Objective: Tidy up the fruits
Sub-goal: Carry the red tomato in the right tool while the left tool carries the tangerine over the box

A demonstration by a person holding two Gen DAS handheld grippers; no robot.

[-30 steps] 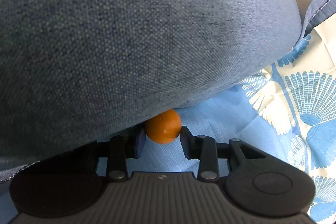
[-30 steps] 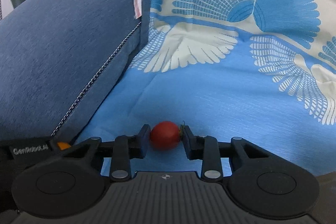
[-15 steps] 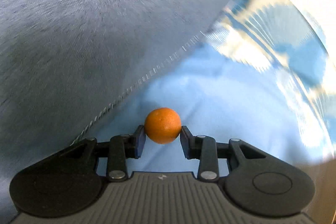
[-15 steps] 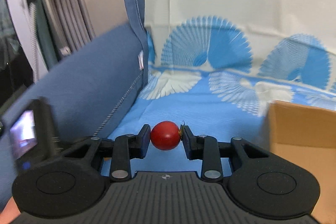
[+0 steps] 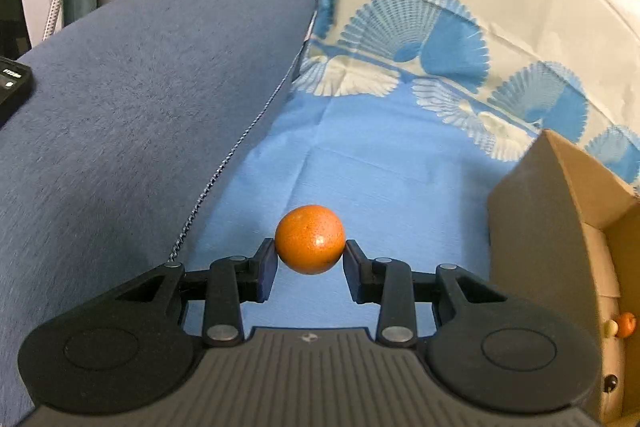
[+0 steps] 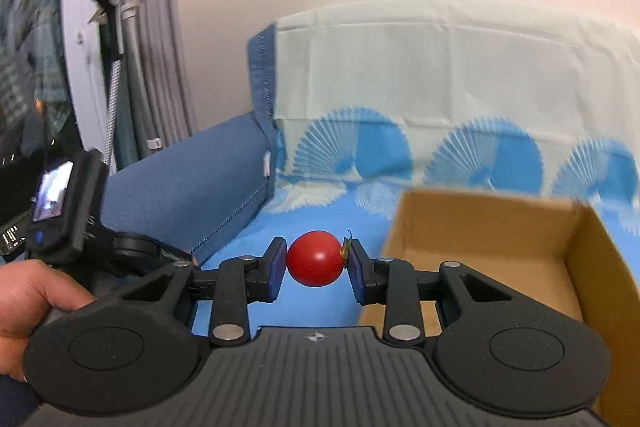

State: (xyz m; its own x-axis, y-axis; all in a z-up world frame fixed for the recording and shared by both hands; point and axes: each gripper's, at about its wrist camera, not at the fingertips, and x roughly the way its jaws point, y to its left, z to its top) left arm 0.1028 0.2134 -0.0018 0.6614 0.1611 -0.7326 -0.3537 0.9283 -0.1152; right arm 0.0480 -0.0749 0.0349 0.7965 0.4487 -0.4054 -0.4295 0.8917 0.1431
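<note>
Orange fruit (image 5: 310, 239): small, round, clamped between the pads of the left gripper (image 5: 309, 263) and held above the blue patterned cloth (image 5: 384, 163). Red tomato (image 6: 315, 258): clamped likewise in the right gripper (image 6: 316, 269), held beside the open cardboard box (image 6: 480, 227). Blue cushion (image 5: 140, 107): seen left of the cloth. Hand (image 6: 28, 303): seen at the left edge of the right wrist view.

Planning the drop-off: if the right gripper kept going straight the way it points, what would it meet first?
Likely the blue patterned cloth ahead of the held tomato; the cardboard box sits to the right gripper's right. Depth is unclear.
</note>
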